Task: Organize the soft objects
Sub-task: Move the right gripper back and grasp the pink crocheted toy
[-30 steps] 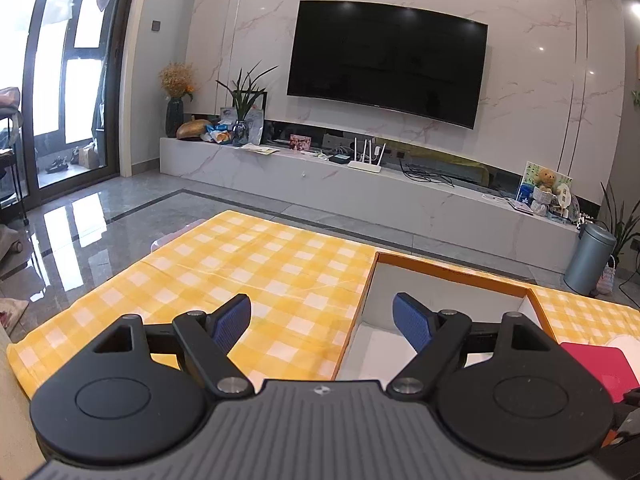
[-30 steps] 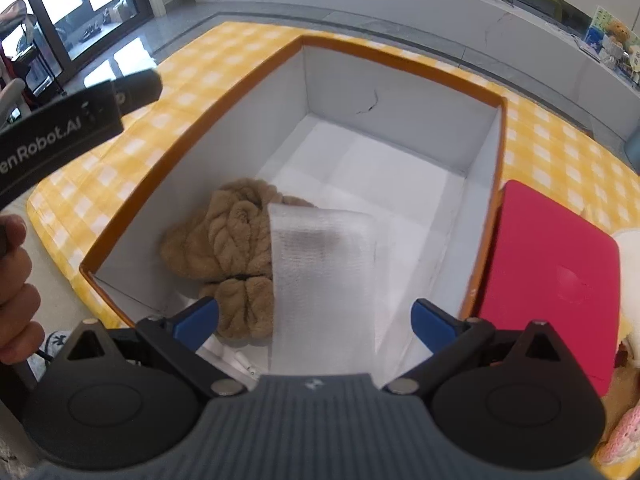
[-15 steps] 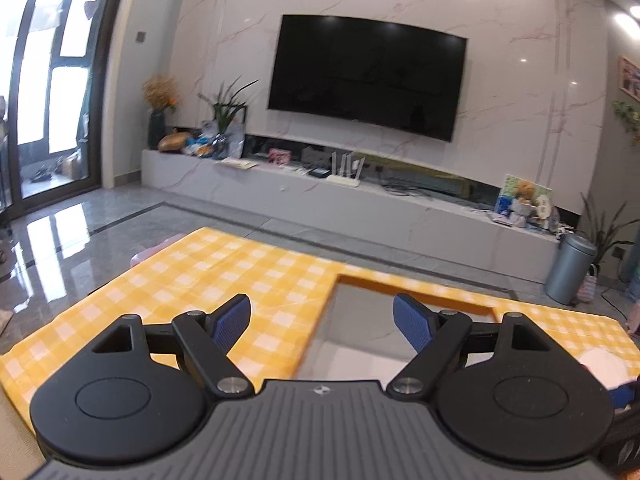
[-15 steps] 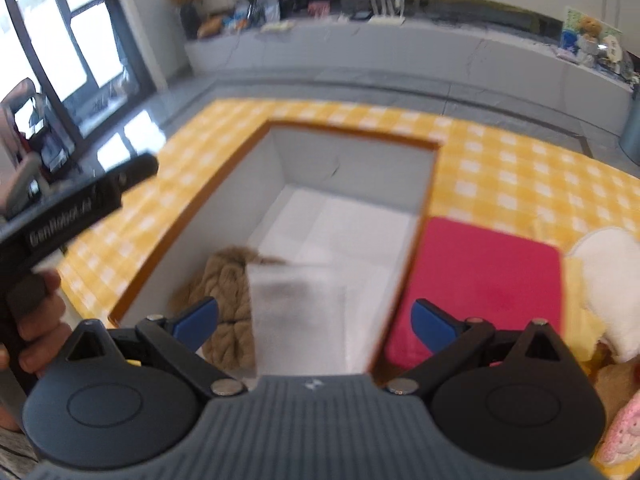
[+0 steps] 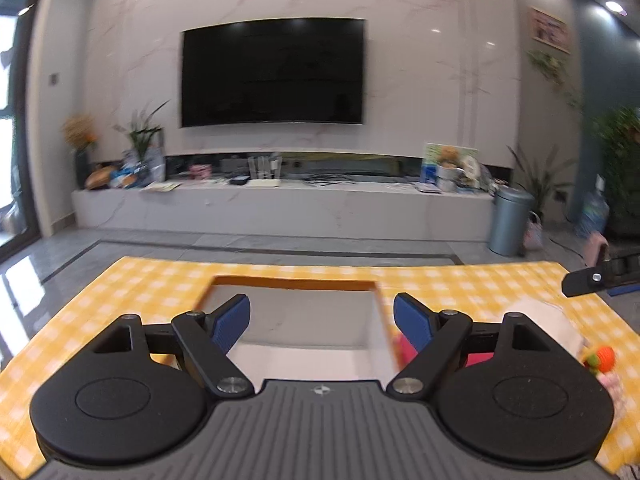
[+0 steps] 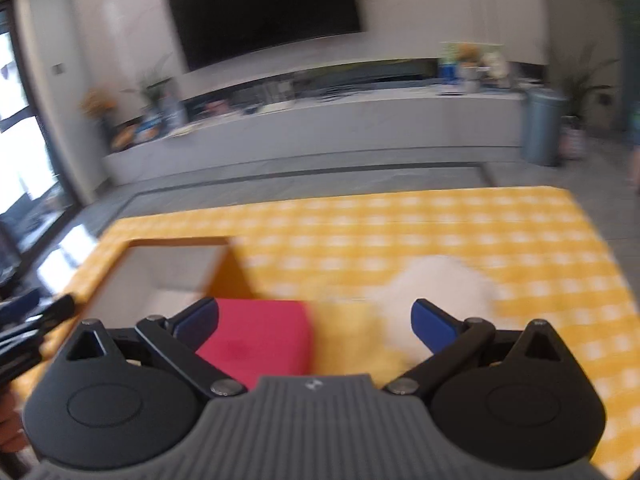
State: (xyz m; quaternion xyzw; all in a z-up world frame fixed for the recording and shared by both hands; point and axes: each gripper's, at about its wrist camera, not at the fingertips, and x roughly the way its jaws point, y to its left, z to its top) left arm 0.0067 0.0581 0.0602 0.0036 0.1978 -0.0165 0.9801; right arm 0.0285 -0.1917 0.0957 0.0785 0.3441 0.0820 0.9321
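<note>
Both grippers released, left gripper [image 5: 322, 322] over box [image 5: 296, 282], right gripper [image 6: 316, 320] above red pad [image 6: 256, 340], blurred white plush [image 6: 440, 284] perhaps beside.

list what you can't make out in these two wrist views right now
- Floor of the orange-rimmed white box: left wrist view, hidden by the left gripper body; contents unknown.
- Fluffy white soft object: right wrist view, motion blur; its shape is unclear.
- Flat red item: near edge covered by the open right gripper.
- Small orange knitted toy: left wrist view, partly hidden, tiny.
</note>
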